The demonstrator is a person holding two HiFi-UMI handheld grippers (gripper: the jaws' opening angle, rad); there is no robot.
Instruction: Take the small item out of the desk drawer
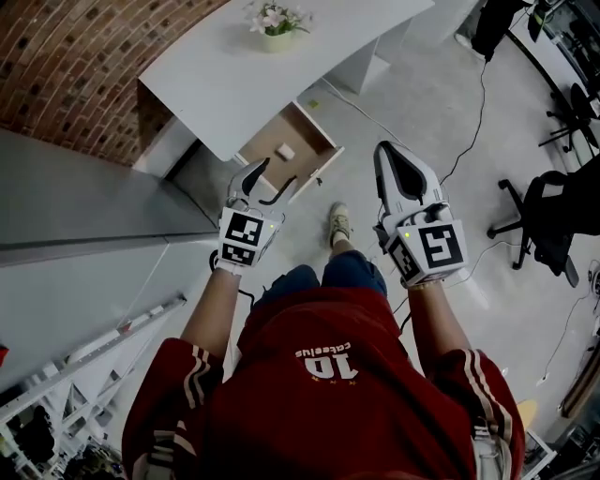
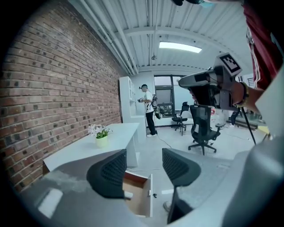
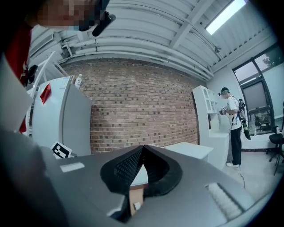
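- Drawer (image 1: 302, 131) of white desk (image 1: 234, 84) stands open; small white item (image 1: 286, 151) lies inside;
- left gripper (image 1: 275, 178) jaws wide apart, empty;
- right gripper (image 1: 386, 150) jaws pressed together, empty.

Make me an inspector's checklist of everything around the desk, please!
Surface: white desk, its top bare except for a flower pot.
Job's things: drawer is pulled open; small white item lies inside, not gripped.
Clutter: nothing seen.
Grippers: left gripper is open and empty, held in front of the drawer; right gripper is shut and empty, beside it.
Cables: black cable runs across the floor right of the desk.
Surroundings: brick wall behind the desk, office chair at the right, a person standing far off.
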